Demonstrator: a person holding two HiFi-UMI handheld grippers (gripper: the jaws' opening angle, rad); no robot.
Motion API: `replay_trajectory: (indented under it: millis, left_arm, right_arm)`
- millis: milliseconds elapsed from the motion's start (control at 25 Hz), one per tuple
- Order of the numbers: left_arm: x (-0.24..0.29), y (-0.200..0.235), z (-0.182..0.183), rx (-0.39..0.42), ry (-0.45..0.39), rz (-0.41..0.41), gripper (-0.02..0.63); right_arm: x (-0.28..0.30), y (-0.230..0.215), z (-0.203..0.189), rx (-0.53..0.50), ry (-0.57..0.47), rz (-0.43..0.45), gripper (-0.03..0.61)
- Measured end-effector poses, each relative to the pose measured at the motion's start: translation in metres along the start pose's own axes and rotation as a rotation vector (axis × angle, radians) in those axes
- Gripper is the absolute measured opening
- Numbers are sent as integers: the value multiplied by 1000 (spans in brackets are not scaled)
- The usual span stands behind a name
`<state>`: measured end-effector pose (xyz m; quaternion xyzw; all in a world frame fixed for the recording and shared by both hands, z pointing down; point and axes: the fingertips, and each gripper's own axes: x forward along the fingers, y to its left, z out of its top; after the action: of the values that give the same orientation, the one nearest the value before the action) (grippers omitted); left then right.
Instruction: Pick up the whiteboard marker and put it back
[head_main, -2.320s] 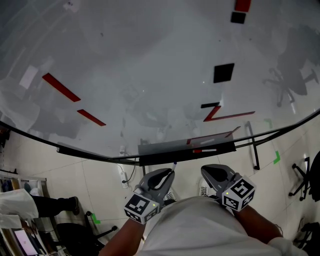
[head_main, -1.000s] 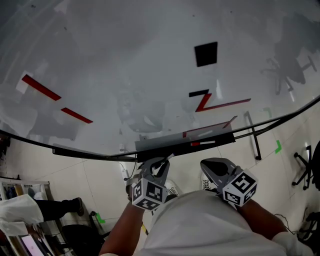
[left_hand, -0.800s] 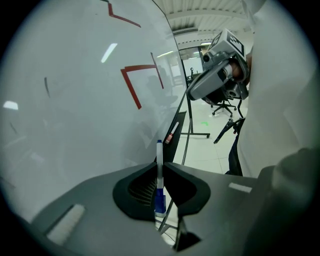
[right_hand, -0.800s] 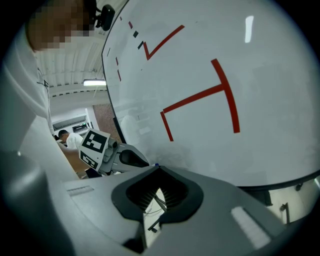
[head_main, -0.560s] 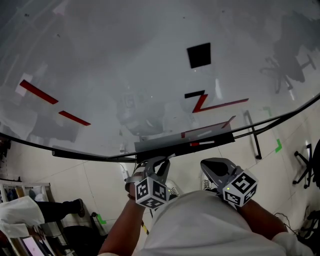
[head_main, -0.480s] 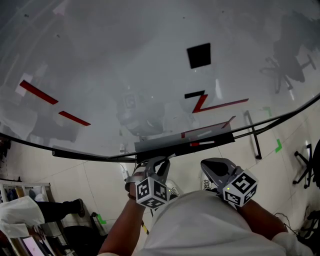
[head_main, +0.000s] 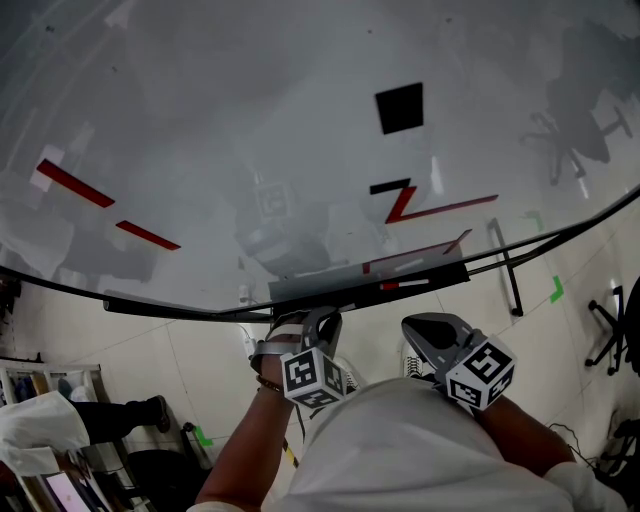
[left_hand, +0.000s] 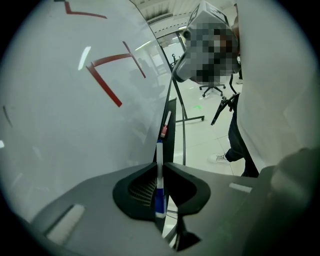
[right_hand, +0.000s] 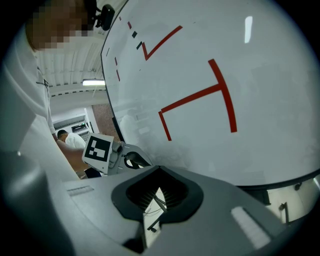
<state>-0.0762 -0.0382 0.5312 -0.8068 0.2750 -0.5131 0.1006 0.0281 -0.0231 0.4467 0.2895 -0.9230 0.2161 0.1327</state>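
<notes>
A blue whiteboard marker (left_hand: 159, 186) is pinched upright between the jaws of my left gripper (left_hand: 160, 167), its tip pointing along the whiteboard's dark tray (left_hand: 170, 125). In the head view the left gripper (head_main: 322, 318) sits just below the tray (head_main: 320, 291), left of its middle. Further along the tray (head_main: 445, 275) lies a red-capped marker (head_main: 396, 286), which the left gripper view also shows as a red-capped marker (left_hand: 163, 131). My right gripper (head_main: 418, 335) hangs below the tray's right half, and its jaws (right_hand: 159, 170) meet with nothing between them.
The whiteboard (head_main: 250, 120) carries red lines (head_main: 430, 210) and black squares (head_main: 399, 108). Its stand's leg (head_main: 506, 275) reaches onto the tiled floor at the right. An office chair (head_main: 615, 345) stands far right, a person (head_main: 40, 420) lower left.
The left hand has turned at the wrist, so its marker cube swung right and faces up more. It still holds the blue marker under the tray. The right gripper has barely moved.
</notes>
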Motion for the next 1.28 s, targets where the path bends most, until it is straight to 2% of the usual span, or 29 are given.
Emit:
replay_trajectory:
  millis: [160,480,920,1280]
  left_arm:
    - [9,-4,1,74,30,-14,57]
    - [22,-7,-4,131,63,-42,57]
    - [40,-4,-15,147,128,-70,57]
    - [42,1,-12,146,122,-57,57]
  right_arm:
    - [-1,1,-1,-3,3,2,2]
    - [-1,0,-1,3,5,3,2]
    - [1,-1,0,5,5,5,2]
    - [0,-5,0,15,5,-4,2]
